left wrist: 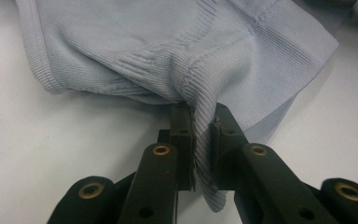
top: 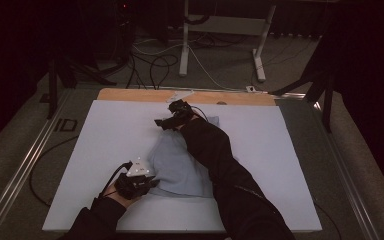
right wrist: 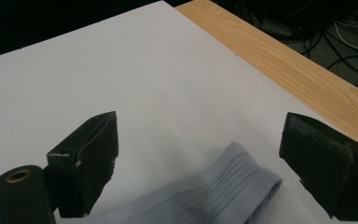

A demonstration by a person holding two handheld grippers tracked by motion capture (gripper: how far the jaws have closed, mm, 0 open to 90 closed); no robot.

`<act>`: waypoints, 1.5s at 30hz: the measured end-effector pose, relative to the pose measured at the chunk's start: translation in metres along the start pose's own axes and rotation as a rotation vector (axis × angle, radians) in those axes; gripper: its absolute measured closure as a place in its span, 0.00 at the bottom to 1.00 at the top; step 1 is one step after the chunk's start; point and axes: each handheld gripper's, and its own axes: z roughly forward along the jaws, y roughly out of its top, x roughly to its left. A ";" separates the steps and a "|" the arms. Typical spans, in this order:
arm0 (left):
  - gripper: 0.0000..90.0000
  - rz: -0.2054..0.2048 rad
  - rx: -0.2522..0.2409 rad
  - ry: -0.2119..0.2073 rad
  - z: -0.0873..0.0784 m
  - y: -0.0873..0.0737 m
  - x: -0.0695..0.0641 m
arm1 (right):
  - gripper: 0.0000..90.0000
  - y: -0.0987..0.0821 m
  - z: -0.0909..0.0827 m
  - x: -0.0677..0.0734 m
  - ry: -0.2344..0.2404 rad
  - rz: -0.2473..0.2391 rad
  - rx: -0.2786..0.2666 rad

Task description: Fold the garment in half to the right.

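Note:
A light blue knit garment (top: 180, 167) lies crumpled on the white board (top: 105, 135). At its near left edge my left gripper (top: 151, 183) is shut on a pinched-up ribbed fold; in the left gripper view that gripper (left wrist: 200, 119) has its pads pressed against both sides of the garment (left wrist: 168, 46). My right gripper (top: 161, 122) reaches over the cloth's far end, on a dark-sleeved arm. In the right gripper view, this gripper (right wrist: 200, 133) stands open, jaws wide apart, just above a ribbed tip of the garment (right wrist: 228, 189), which lies between and below them, untouched.
A wooden strip (top: 190, 96) runs along the board's far edge, also seen as the wood edge (right wrist: 284, 60) in the right gripper view. Beyond it are white desk legs (top: 184, 45) and cables (top: 155, 65) on the floor. Metal rails (top: 25, 160) flank the table.

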 end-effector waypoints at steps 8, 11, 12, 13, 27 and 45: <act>0.92 0.000 -0.001 0.003 0.000 0.000 0.000 | 0.13 0.000 0.025 -0.010 0.015 0.057 0.064; 0.92 -0.005 -0.004 0.002 0.000 0.000 0.000 | 0.20 -0.002 0.032 -0.011 -0.010 0.067 0.096; 0.92 -0.005 -0.002 0.002 0.001 -0.001 0.000 | 0.23 -0.003 0.034 -0.012 -0.017 0.077 0.104; 0.92 -0.003 -0.002 0.002 0.001 -0.001 0.000 | 0.26 -0.004 0.036 -0.012 -0.027 0.090 0.117; 0.92 -0.010 0.014 -0.005 0.003 -0.002 0.000 | 0.46 -0.016 0.062 -0.016 -0.133 0.054 0.269; 0.92 -0.024 0.029 -0.007 0.007 -0.006 0.001 | 0.92 -0.011 0.063 -0.010 -0.164 -0.014 0.353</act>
